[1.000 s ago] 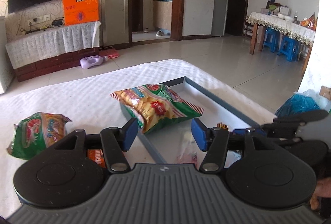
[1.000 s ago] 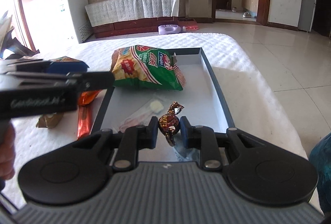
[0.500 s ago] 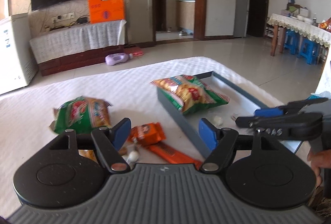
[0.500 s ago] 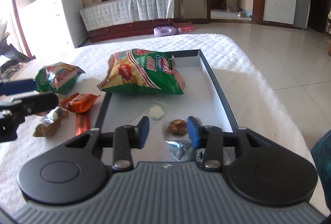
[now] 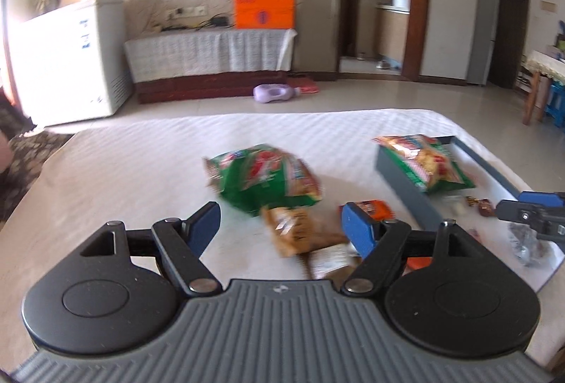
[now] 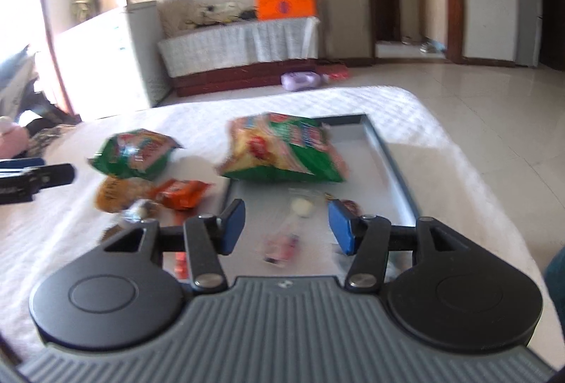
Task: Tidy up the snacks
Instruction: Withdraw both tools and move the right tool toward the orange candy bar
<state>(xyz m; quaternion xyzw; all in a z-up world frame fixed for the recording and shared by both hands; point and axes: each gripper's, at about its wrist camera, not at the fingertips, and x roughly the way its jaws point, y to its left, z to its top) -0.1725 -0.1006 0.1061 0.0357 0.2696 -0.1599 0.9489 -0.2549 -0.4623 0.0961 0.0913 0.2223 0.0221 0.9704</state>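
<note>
A grey tray (image 6: 395, 167) lies on the white bed and holds a green and yellow chip bag (image 6: 282, 149), a brown wrapped candy (image 5: 485, 206), a white candy (image 6: 301, 206) and a small pink packet (image 6: 282, 243). Left of the tray lie a second green chip bag (image 5: 265, 178), a brown snack pack (image 5: 296, 231) and an orange packet (image 6: 182, 192). My left gripper (image 5: 280, 229) is open and empty, just above the brown snack pack. My right gripper (image 6: 286, 225) is open and empty over the tray's near end.
The bed's white cover (image 5: 141, 164) stretches left and far. Beyond it are tiled floor, a purple bottle (image 5: 272, 93), a white freezer (image 5: 70, 65) and a TV bench with an orange box (image 5: 263, 3). The bed's right edge drops off beside the tray.
My right gripper let go of the brown candy into the tray, opened wide and drew back. My left gripper swung left from the tray to over the loose snacks.
</note>
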